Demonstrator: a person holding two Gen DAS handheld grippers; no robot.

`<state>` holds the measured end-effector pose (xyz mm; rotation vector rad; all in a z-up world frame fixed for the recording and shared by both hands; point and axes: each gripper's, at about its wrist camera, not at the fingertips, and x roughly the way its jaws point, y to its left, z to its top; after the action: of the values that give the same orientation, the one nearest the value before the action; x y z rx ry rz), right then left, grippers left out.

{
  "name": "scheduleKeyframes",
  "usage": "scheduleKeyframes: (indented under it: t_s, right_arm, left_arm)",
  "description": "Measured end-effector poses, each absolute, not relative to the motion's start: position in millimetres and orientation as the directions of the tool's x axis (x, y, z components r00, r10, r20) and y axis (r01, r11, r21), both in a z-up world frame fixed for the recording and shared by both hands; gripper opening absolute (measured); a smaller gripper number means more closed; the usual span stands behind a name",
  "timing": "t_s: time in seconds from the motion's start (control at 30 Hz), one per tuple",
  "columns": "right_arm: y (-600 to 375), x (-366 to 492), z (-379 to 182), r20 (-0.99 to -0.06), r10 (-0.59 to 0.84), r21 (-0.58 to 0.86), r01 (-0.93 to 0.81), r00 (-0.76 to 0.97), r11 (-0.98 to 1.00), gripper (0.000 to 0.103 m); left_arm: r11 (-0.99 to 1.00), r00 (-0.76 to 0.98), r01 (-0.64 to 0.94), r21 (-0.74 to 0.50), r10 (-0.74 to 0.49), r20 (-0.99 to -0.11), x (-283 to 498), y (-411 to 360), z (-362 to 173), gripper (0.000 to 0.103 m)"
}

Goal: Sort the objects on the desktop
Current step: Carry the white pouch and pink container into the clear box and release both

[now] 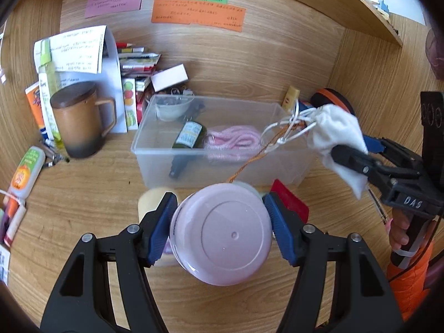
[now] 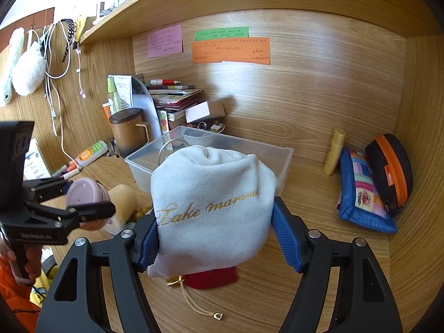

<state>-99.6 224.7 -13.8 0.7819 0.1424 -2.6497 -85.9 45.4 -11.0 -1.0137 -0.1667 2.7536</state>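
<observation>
My left gripper (image 1: pixel 220 222) is shut on a round jar with a lilac lid (image 1: pixel 222 233), held above the desk just in front of the clear plastic bin (image 1: pixel 155 149). The jar also shows in the right wrist view (image 2: pixel 83 193). My right gripper (image 2: pixel 215 238) is shut on a white drawstring pouch (image 2: pixel 211 202) with gold lettering, held near the bin's right front corner; the pouch also shows in the left wrist view (image 1: pixel 337 136). The bin holds a dark green bottle (image 1: pixel 188 136), a pink coiled cord (image 1: pixel 236 141) and a small bowl (image 1: pixel 172 108).
A brown lidded mug (image 1: pixel 77 119), papers and stacked boxes stand at the back left. A cream candle (image 2: pixel 123 198) and a red pouch (image 2: pixel 213 277) lie before the bin. A yellow tube (image 2: pixel 334 151), a patchwork pouch (image 2: pixel 360 194) and a black-orange case (image 2: pixel 391 172) sit right.
</observation>
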Motion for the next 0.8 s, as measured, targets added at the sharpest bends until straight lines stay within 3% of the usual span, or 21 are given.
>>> scheduleKeyframes:
  t_s: [0.8]
  right_arm:
    - [212, -163, -19, -0.614, -0.25, -0.068, 0.366, -0.749, -0.928, 0.068]
  left_arm:
    - [-0.969, -0.766, -0.18, -0.169, 0.246, -0.595, -172, 4, 28, 0.065]
